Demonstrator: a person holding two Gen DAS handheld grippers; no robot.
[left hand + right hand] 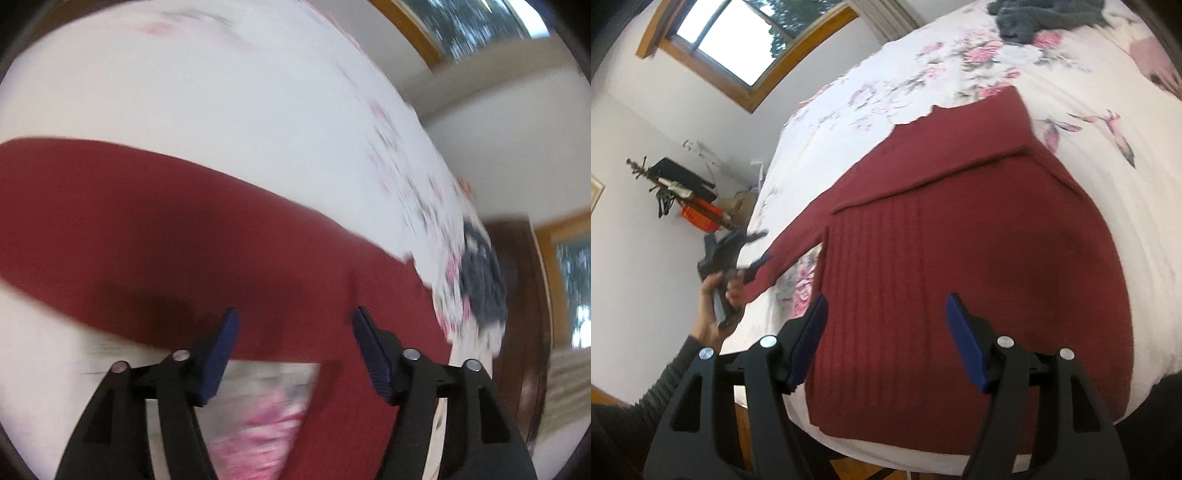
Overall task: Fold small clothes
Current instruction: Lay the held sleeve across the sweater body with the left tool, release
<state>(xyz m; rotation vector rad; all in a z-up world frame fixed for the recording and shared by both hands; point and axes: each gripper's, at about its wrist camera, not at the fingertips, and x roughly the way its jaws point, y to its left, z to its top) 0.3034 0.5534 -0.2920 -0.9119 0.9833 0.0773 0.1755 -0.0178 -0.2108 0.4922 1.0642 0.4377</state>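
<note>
Red sweater (960, 240) lying flat on bed (1089, 92), one sleeve folded. Left gripper (753, 258) nearing other sleeve (783, 254), fingers looking open. Right gripper (886, 339) hovering, wide open, empty. Needing pinching, then folding across.

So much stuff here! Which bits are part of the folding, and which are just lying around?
Part of the job:
- red knit sweater, one sleeve already folded across it
- left gripper, by the other sleeve's cuff
- right gripper, open above the hem

Just lying about:
- grey garment at the far end of the floral bedspread
- clutter in the corner
</note>
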